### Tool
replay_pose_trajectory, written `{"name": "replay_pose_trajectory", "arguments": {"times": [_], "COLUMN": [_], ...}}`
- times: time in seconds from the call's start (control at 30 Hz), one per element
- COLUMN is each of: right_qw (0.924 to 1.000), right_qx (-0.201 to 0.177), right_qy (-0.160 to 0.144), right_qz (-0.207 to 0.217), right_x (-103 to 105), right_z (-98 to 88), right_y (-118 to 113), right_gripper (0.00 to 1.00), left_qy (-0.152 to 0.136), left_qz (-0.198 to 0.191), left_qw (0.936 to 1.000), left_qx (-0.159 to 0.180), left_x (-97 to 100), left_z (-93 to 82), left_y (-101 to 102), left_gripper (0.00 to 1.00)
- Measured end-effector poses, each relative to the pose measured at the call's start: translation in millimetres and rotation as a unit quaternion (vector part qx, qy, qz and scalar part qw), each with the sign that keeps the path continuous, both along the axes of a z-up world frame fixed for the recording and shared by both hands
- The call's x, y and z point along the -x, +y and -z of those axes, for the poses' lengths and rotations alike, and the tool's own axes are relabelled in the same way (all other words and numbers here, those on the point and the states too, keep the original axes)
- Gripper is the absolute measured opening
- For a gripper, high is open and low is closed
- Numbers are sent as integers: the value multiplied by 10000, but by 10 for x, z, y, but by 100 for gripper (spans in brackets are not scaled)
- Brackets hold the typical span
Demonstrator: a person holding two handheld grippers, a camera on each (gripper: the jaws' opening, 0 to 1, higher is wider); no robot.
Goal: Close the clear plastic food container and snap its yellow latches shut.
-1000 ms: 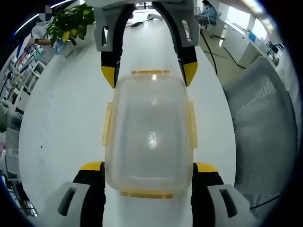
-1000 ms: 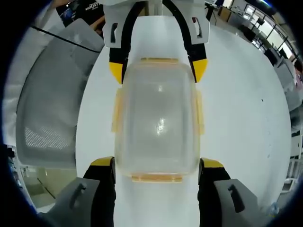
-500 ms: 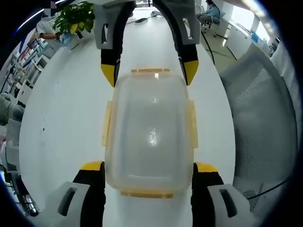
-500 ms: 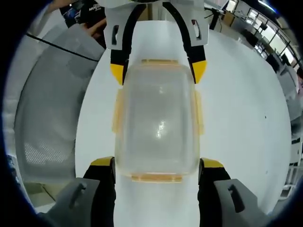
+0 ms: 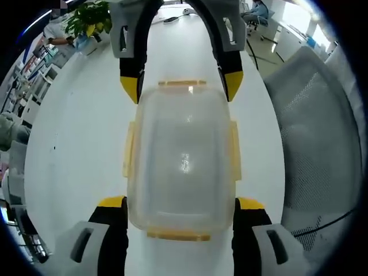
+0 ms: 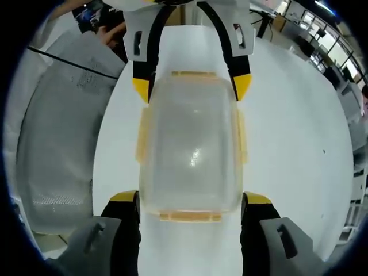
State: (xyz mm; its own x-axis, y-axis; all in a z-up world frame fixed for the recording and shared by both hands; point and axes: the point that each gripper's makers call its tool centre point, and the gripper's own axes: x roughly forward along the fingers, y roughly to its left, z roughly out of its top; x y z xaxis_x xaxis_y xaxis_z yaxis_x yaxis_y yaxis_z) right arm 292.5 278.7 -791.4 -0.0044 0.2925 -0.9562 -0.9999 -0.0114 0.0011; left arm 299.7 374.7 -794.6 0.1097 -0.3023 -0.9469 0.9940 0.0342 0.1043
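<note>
A clear plastic container (image 5: 183,161) with its lid on and yellow latches (image 5: 129,150) on all four sides lies lengthwise over the white table (image 5: 75,144). My left gripper (image 5: 181,203) has its yellow-tipped jaws against both sides of the near end. From the far end my right gripper (image 5: 181,86) clamps it the same way. In the right gripper view the container (image 6: 192,155) sits between the right gripper (image 6: 190,199) below and the left gripper (image 6: 192,86) above. The side latches (image 6: 142,135) flare outward.
A grey mesh chair (image 5: 313,132) stands close along one side of the table, also seen as the chair (image 6: 57,132) in the right gripper view. A potted plant (image 5: 86,20) stands at the far end. A person's hand (image 6: 106,31) shows beyond the chair.
The table and chair slide past in both views while the container stays fixed between the jaws, so both grippers and the container have moved together. Neither grip has changed.
</note>
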Motion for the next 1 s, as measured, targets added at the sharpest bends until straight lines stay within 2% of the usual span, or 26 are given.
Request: {"name": "replay_pose_trajectory", "arguments": {"times": [0.47,1.0], "right_qw": [10000,10000], "right_qx": [-67,-83], "right_qy": [22,28], "right_qz": [-25,20], "right_x": [-86,-425], "right_z": [-3,-4], "right_y": [13,-7], "right_gripper": [68,68], "left_qy": [7,6], "left_qz": [-15,48], "left_qw": [10000,9999], "left_qx": [-10,-99], "left_x": [-71,-423], "left_z": [-3,-2], "left_y": [18,-4], "left_gripper": [71,71]}}
